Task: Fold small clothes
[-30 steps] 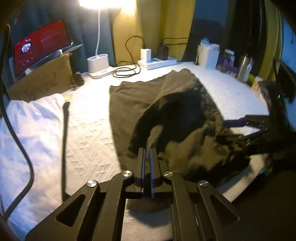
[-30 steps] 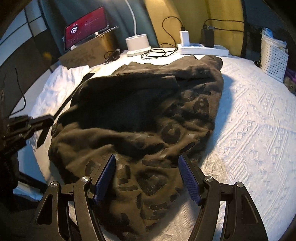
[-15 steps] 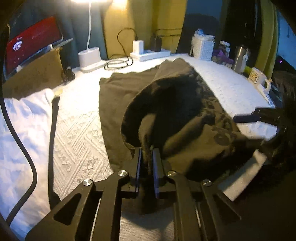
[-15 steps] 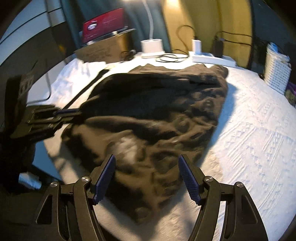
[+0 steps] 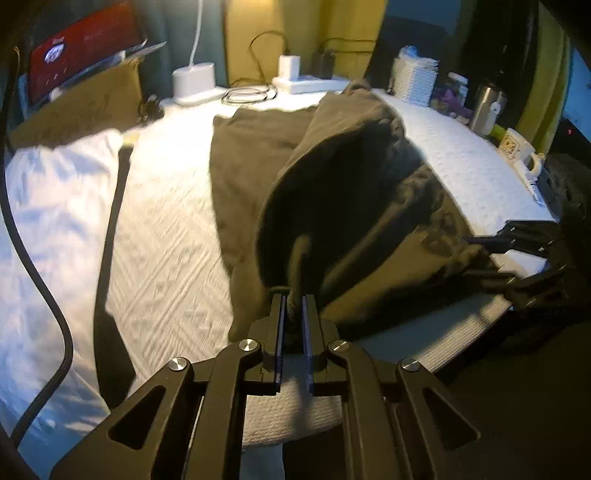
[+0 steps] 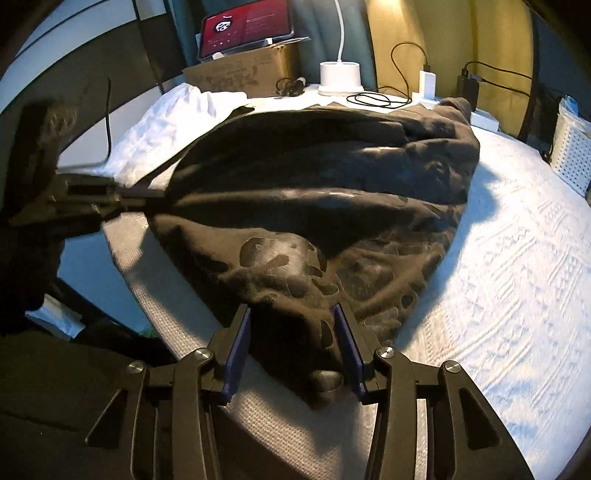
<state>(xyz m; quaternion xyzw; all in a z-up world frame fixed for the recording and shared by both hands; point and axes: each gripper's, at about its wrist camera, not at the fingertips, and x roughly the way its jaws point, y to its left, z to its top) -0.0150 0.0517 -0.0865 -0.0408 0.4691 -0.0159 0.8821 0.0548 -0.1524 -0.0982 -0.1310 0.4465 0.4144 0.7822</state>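
- Our left gripper (image 5: 293, 299): jaws nearly together, clamped on a bunched bit of the garment (image 5: 354, 206) at its near edge; cloth pulled up into a taut ridge running from the pinch.
- Our right gripper (image 6: 291, 314): jaws have just been closing, now half apart w/ a fold of the garment between them; cloth fills the gap, but we can't tell if the pads (image 6: 236, 350) press on it.
- Garment: dark brown w/ darker printed patches, spread over the white bedcover (image 6: 509, 258), near part at the bed's near edge, far end reaching toward the power strip (image 5: 306, 83).
- In right view, left gripper sits at the left, its tips on the garment's left edge.
- White pillow (image 5: 51, 221) left of the garment, black strap (image 5: 110, 240) between them.
- Far side: lamp base (image 6: 340, 77), cardboard box (image 6: 240, 74) w/ a red-screen tablet (image 6: 243, 27) on top, white basket (image 5: 413, 79) far right, mug (image 5: 517, 146) at the right edge.
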